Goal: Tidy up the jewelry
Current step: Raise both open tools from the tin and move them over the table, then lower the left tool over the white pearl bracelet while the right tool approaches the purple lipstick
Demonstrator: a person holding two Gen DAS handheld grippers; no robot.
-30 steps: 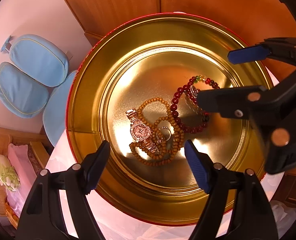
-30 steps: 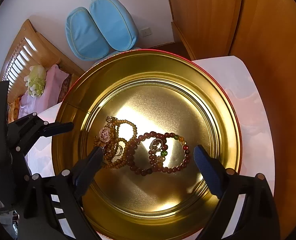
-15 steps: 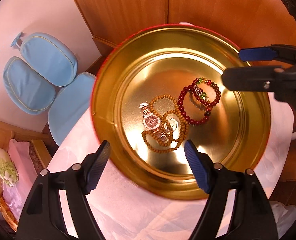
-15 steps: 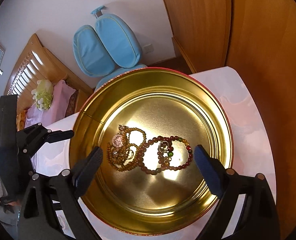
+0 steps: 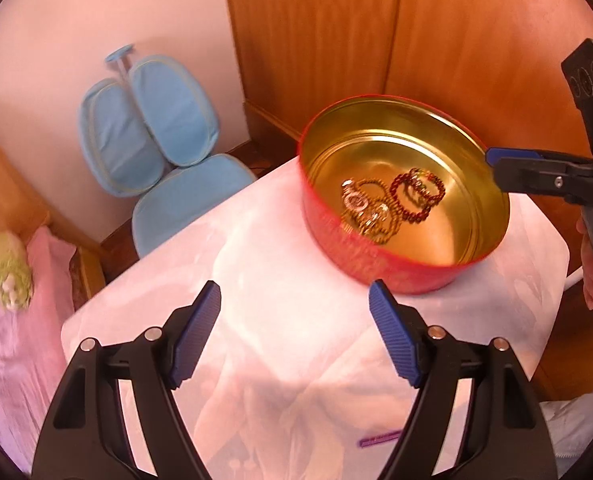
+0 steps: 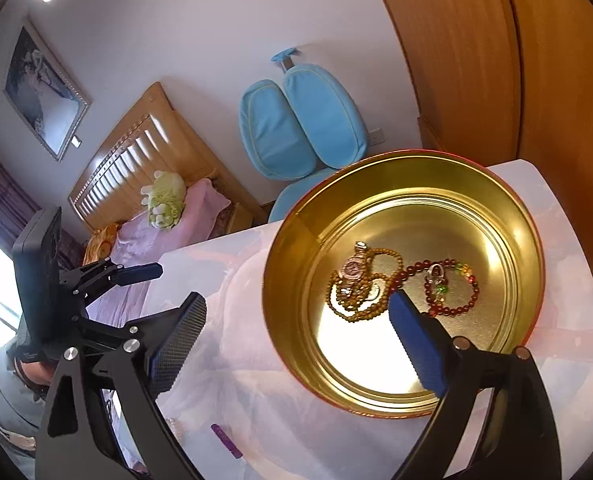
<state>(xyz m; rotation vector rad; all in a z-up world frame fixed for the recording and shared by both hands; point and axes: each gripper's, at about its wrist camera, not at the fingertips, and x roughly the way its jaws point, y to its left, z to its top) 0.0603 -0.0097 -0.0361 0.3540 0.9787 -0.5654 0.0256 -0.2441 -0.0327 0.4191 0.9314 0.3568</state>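
A round tin, red outside and gold inside (image 5: 376, 264) (image 6: 288, 320), stands on a white cloth. In it lie a wristwatch (image 5: 354, 199) (image 6: 354, 266), a tan bead necklace (image 5: 388, 224) (image 6: 356, 308) and a dark red bead bracelet (image 5: 424, 210) (image 6: 456, 308). My left gripper (image 5: 294, 336) is open and empty, above the cloth in front of the tin. My right gripper (image 6: 296, 338) is open and empty, over the tin's near left rim; it also shows at the right edge of the left wrist view (image 5: 536, 172).
The table has a white cloth (image 5: 280, 320) (image 6: 236, 380) with a small purple strip (image 6: 226, 440) on it. A blue chair (image 5: 156, 148) (image 6: 300, 132) stands behind it. A bed with pink bedding (image 6: 168, 224) is at left. Wooden wardrobe panels (image 5: 376, 40) rise behind the tin.
Both grippers have pulled up and back from over the tin. The left one now sits over the cloth, the tin is smaller and farther. The jewelry has not moved.
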